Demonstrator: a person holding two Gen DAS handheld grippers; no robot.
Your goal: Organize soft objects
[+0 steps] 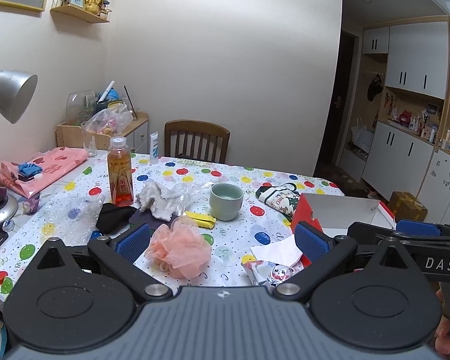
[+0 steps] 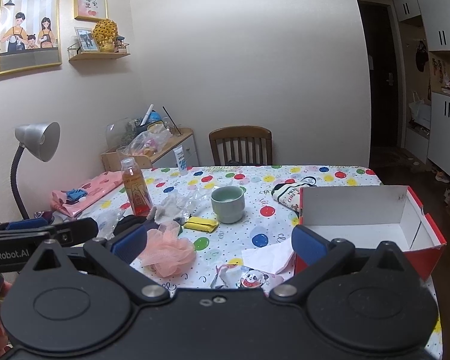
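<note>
Pink mesh bath pouf (image 1: 178, 247) lies on the bench (image 1: 231, 258) between the spread left gripper (image 1: 222, 241); right gripper (image 2: 219, 244) spread too.

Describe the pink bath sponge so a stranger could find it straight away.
Start at the table with the balloon-print cloth and find the green cup near its middle. Nearer the camera and left of the cup, past the yellow packet, lies the bath sponge: the only frilly, peach-pink ball of netting there.

We are in a home dining room: framed family picture (image 2: 28, 27) on the wall, wooden chair (image 2: 240, 145) at the bench's far edge, balloon-print tablecloth (image 2: 285, 177), desk lamp (image 2: 37, 144), white hallway cabinets (image 1: 417, 60).
</note>
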